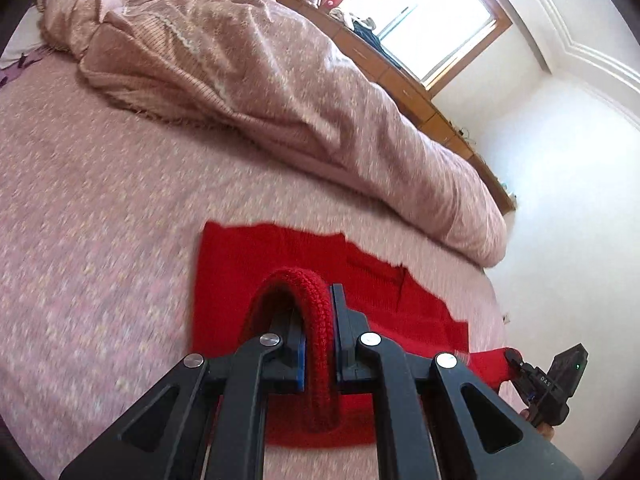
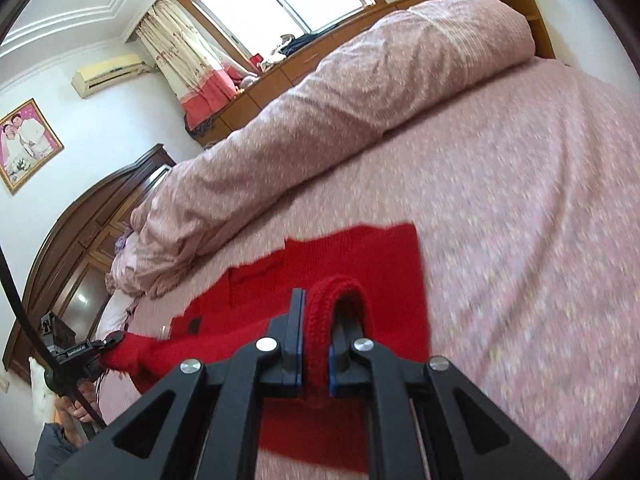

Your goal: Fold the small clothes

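A red knitted garment (image 1: 276, 268) lies spread on the bed (image 1: 100, 208), its far part flat on the pink speckled sheet and its near edge lifted off the surface. The left gripper (image 1: 319, 334) is closed on a thick ribbed band of the knit, which arches up over 1 finger and runs down between the 2 blue-lined pads. In the left wrist view the right gripper (image 1: 514, 356) shows at the lower right edge, pinching another red end of the same garment; the fabric stretches between the 2 grippers.

In the right wrist view the right gripper (image 2: 316, 330) is likewise clamped on a ribbed red band that loops over 1 finger, with the rest of the red knitted garment (image 2: 360, 260) lying ahead of it on the bed (image 2: 520, 200). The left gripper (image 2: 114, 338) appears at the lower left, holding a bunched red end.

Beyond the garment a rumpled pink duvet (image 1: 280, 80) is heaped along the far side of the bed. Behind it run a wooden cabinet (image 1: 400, 76) and a bright window (image 1: 420, 20). The right wrist view also takes in a curtain (image 2: 188, 60), an air conditioner (image 2: 108, 72), a framed photo (image 2: 26, 144) on the wall and a dark wooden headboard (image 2: 92, 216).
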Demonstrator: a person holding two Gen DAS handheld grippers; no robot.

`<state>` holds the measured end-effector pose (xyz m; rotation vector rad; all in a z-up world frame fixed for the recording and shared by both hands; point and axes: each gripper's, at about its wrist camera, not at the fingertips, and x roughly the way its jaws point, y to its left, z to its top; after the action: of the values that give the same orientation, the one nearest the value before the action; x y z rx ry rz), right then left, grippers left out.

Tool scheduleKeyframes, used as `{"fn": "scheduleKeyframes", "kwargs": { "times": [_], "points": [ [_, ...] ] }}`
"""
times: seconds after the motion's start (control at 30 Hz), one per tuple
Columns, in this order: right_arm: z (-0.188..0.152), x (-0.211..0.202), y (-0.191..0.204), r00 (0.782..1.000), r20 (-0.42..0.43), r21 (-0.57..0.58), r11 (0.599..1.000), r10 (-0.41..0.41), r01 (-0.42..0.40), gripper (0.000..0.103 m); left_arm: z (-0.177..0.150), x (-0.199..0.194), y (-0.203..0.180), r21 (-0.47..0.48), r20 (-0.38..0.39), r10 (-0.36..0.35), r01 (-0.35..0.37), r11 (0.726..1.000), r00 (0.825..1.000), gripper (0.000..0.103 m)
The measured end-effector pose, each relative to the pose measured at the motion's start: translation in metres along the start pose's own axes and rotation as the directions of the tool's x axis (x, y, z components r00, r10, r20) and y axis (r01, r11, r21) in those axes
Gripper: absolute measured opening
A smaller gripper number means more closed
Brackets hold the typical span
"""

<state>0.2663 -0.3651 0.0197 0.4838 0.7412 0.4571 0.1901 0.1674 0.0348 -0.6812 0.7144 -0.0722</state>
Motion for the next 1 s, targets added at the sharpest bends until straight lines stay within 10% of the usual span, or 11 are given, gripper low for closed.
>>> {"fn": "scheduleKeyframes", "kwargs": {
  "times": [0.63,0.8,0.87,1.0],
  "points": [
    [0.053,0.084,-0.014,1.000,0.013,-0.011,1.000,-0.014,0.014,0.009,0.050,0.068,0.022,-0.005,-0.082,0.032,-0.033,0.999,0.996,0.005],
    [0.050,0.082,-0.018,0.999,0.012,-0.012,0.999,-0.035,0.035,0.024,0.056,0.055,0.028,-0.010,-0.061,0.078,-0.079,0.997,0.995,0.037],
    [0.052,0.073,-0.018,0.998,0.052,-0.007,0.999,-0.038,0.038,0.045,0.058,0.043,0.031,-0.027,-0.028,0.083,-0.084,0.996,0.996,0.039],
    [0.054,0.059,-0.024,0.996,0.087,0.022,0.999,-0.030,0.028,0.046,0.056,0.037,0.043,-0.064,-0.041,0.080,-0.082,0.995,0.996,0.040]
  ]
}}
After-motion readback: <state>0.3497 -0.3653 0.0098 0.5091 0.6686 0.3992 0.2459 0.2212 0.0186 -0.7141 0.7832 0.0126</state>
